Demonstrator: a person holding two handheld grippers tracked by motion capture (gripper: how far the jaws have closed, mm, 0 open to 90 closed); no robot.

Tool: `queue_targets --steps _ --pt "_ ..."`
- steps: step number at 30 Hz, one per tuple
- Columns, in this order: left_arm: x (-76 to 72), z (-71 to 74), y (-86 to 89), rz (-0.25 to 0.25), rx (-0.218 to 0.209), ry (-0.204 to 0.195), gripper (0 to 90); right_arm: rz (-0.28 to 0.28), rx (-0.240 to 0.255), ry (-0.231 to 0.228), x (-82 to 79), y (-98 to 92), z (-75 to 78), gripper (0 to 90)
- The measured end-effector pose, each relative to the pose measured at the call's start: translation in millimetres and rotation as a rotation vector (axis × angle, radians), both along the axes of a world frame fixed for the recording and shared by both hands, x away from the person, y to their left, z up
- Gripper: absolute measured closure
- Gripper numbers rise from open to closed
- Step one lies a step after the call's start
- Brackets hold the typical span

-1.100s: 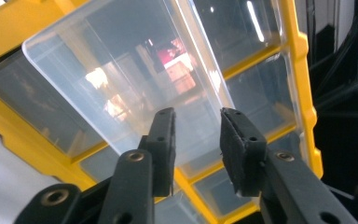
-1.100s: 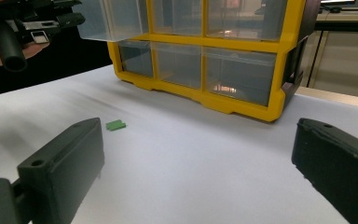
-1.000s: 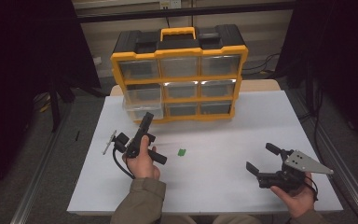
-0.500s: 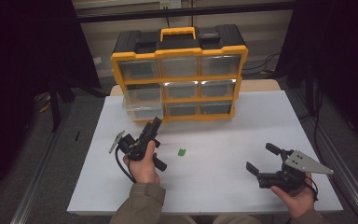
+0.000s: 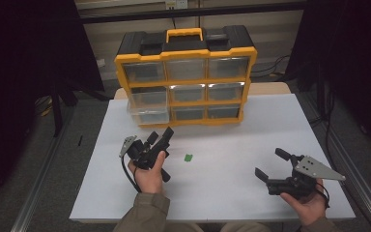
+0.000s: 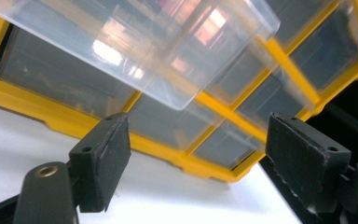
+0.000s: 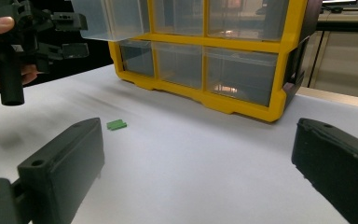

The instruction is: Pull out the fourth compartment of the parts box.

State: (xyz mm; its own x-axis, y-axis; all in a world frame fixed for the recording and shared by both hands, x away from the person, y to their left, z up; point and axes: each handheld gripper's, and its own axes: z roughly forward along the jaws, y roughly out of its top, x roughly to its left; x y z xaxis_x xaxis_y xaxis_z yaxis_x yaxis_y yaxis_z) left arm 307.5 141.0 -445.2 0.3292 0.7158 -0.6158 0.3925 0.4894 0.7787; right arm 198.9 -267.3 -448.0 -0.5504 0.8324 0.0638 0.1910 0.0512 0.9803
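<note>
A yellow-framed organizer with clear drawers stands at the back of the white table. Its middle-left clear drawer sticks out from the frame. My left gripper is just in front of that drawer, pointing up at it. In the left gripper view the drawer hangs above the jaws. The left gripper has just been opening and holds nothing. A small green piece lies on the table right of the left hand. At front right, my right gripper is open and empty.
The right gripper view shows the green piece lying ahead of the jaws, the organizer behind it and the left gripper at upper left. Dark floor and cables surround the table.
The left gripper has shifted slightly to the right and turned in the hand, and its jaws stand wider apart. The right hand has kept still.
</note>
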Motion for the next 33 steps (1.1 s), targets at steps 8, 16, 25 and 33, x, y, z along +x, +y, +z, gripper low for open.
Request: queue_targets --steps 8,16,25,33 --pt "2.0 1.4 -6.6 -0.036 0.122 -0.009 17.6 0.001 -0.001 0.000 0.0 -0.1 0.0 2.3" --pt "4.8 1.2 -13.3 -0.097 0.250 -0.012 16.5 0.008 -0.003 -0.003 0.3 0.5 -0.3 2.3" --pt "8.8 -4.8 -22.1 -0.172 0.372 0.033 16.6 0.008 -0.005 -0.001 0.6 0.4 -0.6 2.4" --pt "14.2 -7.3 -29.5 -0.263 0.462 0.088 20.1 0.005 -0.004 0.001 0.6 0.5 -0.7 2.4"
